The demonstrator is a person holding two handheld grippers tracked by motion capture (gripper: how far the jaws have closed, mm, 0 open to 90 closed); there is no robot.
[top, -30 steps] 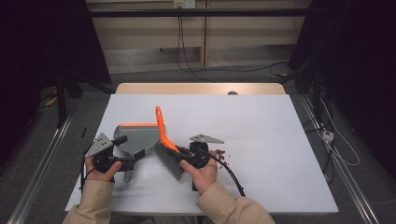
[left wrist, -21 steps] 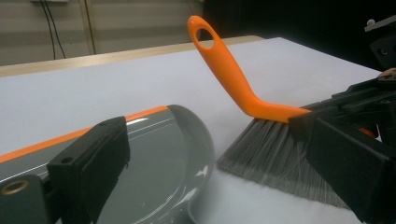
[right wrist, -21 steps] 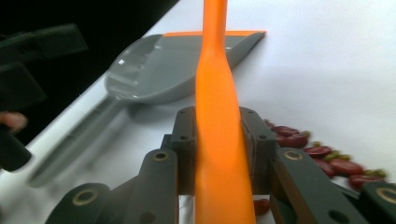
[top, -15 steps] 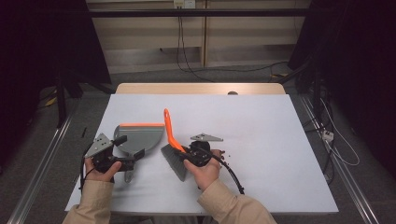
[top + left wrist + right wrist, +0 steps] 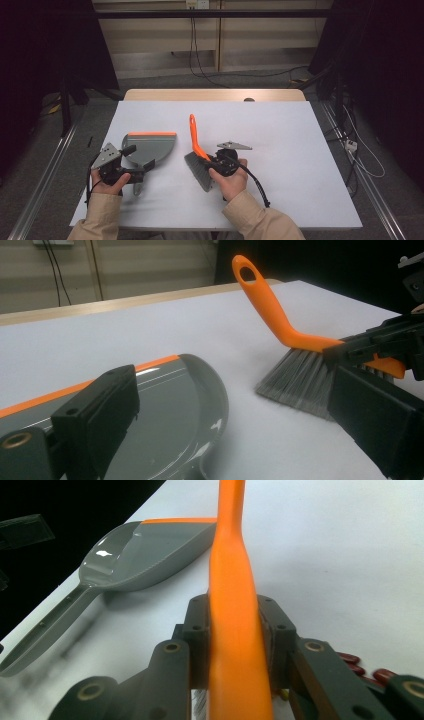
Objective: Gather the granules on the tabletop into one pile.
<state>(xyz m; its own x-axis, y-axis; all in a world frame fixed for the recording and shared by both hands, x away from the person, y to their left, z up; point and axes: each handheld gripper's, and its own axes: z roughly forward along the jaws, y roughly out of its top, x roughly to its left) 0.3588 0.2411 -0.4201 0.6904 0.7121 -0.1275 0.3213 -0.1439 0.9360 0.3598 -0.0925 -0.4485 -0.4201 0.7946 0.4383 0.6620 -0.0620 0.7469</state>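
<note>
right tool (image 5: 212, 162) clamped on brush (image 5: 197, 150) | dustpan (image 5: 147, 145) just left | left tool (image 5: 137, 172) apart, over dustpan handle

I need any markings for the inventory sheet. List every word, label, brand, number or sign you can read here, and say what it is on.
There is no readable text.
The brush has a plain orange handle, clamped in the right gripper.
The dustpan is plain grey with an orange edge, by the left gripper.
The table has a plain white top.
</note>
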